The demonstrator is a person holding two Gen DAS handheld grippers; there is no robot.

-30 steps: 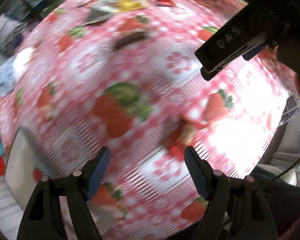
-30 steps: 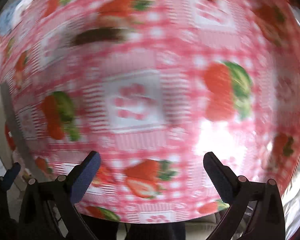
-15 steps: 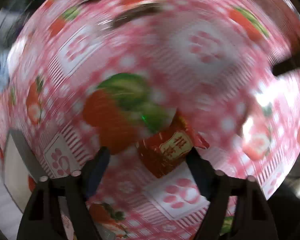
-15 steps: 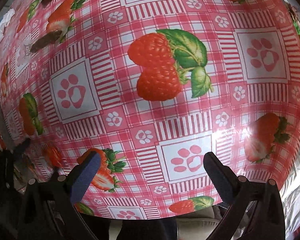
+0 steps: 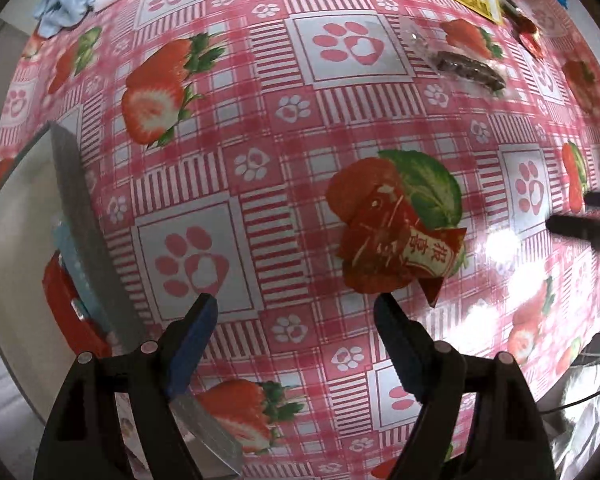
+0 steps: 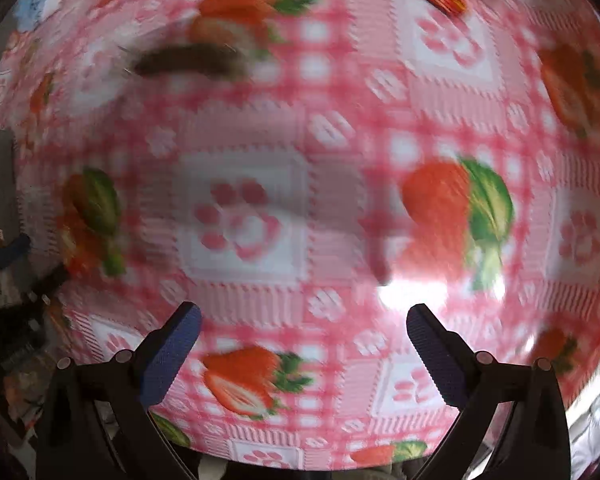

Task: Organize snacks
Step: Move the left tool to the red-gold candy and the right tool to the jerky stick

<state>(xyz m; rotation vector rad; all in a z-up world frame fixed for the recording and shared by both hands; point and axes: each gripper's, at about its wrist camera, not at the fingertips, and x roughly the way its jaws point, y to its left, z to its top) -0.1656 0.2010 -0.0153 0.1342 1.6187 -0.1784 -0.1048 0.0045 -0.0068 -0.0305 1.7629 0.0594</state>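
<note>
Left wrist view: the left tool (image 5: 296,312) hangs spread and empty, the crumpled red foil snack packet (image 5: 400,248) loose on the table (image 5: 260,184) just beyond its right finger. The right tool (image 6: 302,320), also spread, holds nothing; a dark bar in clear wrap (image 5: 470,68) and, though blurred, seemingly other packets remain unsorted.

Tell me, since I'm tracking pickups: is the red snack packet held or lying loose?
Loose: red snack packet lies flat on the tablecloth, just beyond the open left gripper.

Both wrist views over tablecloth (image 5: 260,152)
</note>
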